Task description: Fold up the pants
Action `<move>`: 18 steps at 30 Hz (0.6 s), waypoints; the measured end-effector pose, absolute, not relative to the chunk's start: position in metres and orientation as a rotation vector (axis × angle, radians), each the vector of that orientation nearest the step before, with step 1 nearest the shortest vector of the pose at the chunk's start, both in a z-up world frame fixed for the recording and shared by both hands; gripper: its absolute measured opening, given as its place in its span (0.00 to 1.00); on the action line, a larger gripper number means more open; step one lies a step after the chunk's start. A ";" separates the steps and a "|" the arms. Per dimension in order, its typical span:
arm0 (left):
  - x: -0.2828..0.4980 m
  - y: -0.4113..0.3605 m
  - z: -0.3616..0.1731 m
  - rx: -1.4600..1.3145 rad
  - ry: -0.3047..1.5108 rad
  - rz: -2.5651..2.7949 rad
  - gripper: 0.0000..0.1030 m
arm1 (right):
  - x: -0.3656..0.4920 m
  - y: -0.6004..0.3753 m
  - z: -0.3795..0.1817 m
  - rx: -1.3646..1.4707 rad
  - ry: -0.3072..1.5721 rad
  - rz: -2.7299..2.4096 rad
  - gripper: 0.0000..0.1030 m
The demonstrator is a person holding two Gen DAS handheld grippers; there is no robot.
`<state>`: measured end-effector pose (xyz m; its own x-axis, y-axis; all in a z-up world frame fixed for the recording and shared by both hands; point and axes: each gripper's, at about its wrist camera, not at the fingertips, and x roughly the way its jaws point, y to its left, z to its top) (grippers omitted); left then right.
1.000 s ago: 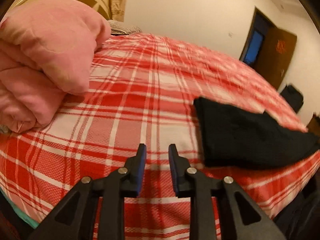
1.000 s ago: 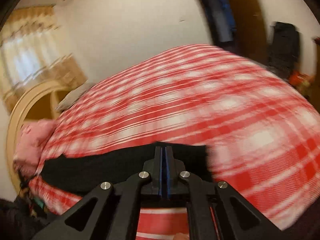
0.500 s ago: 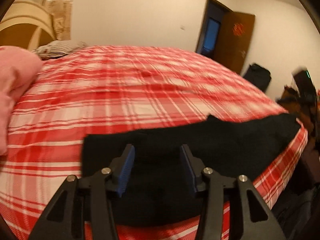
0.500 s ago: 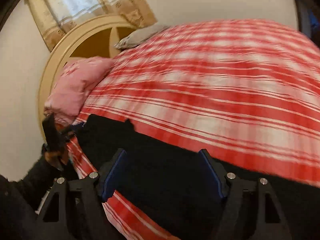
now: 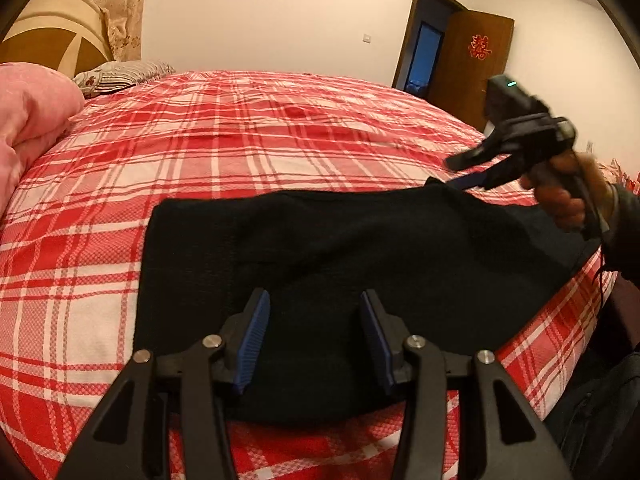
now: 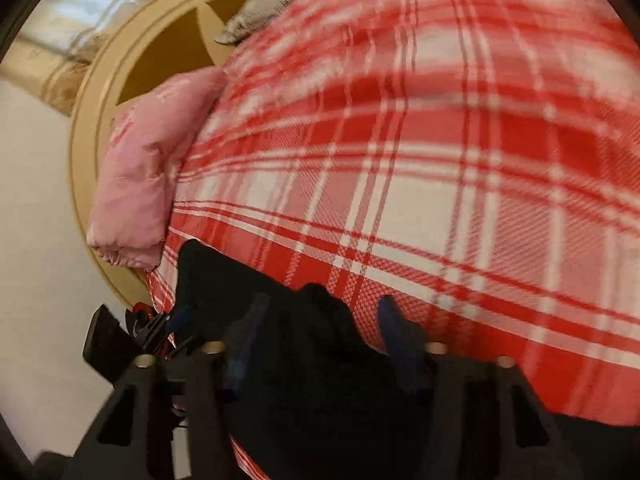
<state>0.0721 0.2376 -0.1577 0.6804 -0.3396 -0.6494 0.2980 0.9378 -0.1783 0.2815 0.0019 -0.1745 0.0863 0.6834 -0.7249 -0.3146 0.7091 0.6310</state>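
Note:
Black pants lie folded in a flat band on the red plaid bed, close to its near edge. My left gripper is open and hovers over the near left part of the pants, with only cloth below between its blue pads. In the same view a hand holds my right gripper at the pants' far right corner. The blurred right wrist view shows the right gripper open, its fingers straddling a raised black corner of the pants. The left gripper shows small at lower left.
A pink quilt is piled at the bed's left, also seen as a pink quilt in the right wrist view. A patterned pillow and a round headboard stand behind. A brown door is open at far right.
My left gripper swung right, from beside the pink quilt to over the pants, and opened wider. My right gripper went from shut to open and moved to the pants' far corner.

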 end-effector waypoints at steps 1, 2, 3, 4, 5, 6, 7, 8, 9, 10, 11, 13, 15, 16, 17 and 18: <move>0.073 0.237 -0.158 -0.056 0.739 -0.357 0.49 | 0.282 0.005 -0.179 0.370 1.300 0.784 0.11; 0.072 0.236 -0.158 -0.053 0.738 -0.356 0.49 | 0.280 0.008 -0.180 0.374 1.297 0.797 0.07; 0.072 0.235 -0.158 -0.049 0.738 -0.354 0.49 | 0.278 0.010 -0.175 0.363 1.274 0.797 0.06; 0.072 0.235 -0.158 -0.048 0.739 -0.353 0.49 | 0.275 0.010 -0.167 0.361 1.240 0.803 0.05; 0.072 0.235 -0.158 -0.048 0.739 -0.351 0.49 | 0.273 0.010 -0.157 0.364 1.196 0.808 0.04; 0.071 0.234 -0.159 -0.048 0.737 -0.350 0.49 | 0.273 0.010 -0.151 0.364 1.165 0.806 0.04; 0.071 0.234 -0.159 -0.044 0.736 -0.348 0.49 | 0.274 0.010 -0.147 0.354 1.148 0.790 0.04; 0.071 0.233 -0.159 -0.035 0.736 -0.344 0.49 | 0.276 0.012 -0.151 0.325 1.169 0.763 0.04; 0.071 0.231 -0.158 -0.028 0.741 -0.341 0.51 | 0.278 0.012 -0.155 0.309 1.184 0.750 0.04; 0.072 0.228 -0.156 -0.014 0.752 -0.332 0.52 | 0.279 0.012 -0.160 0.305 1.196 0.754 0.05; 0.072 0.224 -0.154 -0.002 0.765 -0.325 0.51 | 0.278 0.010 -0.162 0.309 1.199 0.761 0.05; 0.070 0.215 -0.144 -0.001 0.769 -0.355 0.52 | 0.271 0.002 -0.159 0.284 1.182 0.741 0.08; 0.064 0.197 -0.129 0.029 0.745 -0.407 0.52 | 0.260 -0.016 -0.150 0.248 1.170 0.703 0.25; 0.061 0.187 -0.122 0.049 0.733 -0.434 0.52 | 0.254 -0.027 -0.143 0.244 1.159 0.711 0.51; 0.059 0.174 -0.116 0.072 0.724 -0.465 0.52 | 0.243 -0.048 -0.133 0.255 1.134 0.710 0.62; 0.058 0.159 -0.111 0.090 0.718 -0.501 0.52 | 0.235 -0.067 -0.125 0.259 1.115 0.688 0.62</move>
<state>0.0579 0.1587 -0.1109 0.6407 -0.4087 -0.6500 0.4690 0.8786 -0.0901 0.2354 -0.0668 -0.1251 0.2621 0.6253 -0.7351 -0.3772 0.7675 0.5184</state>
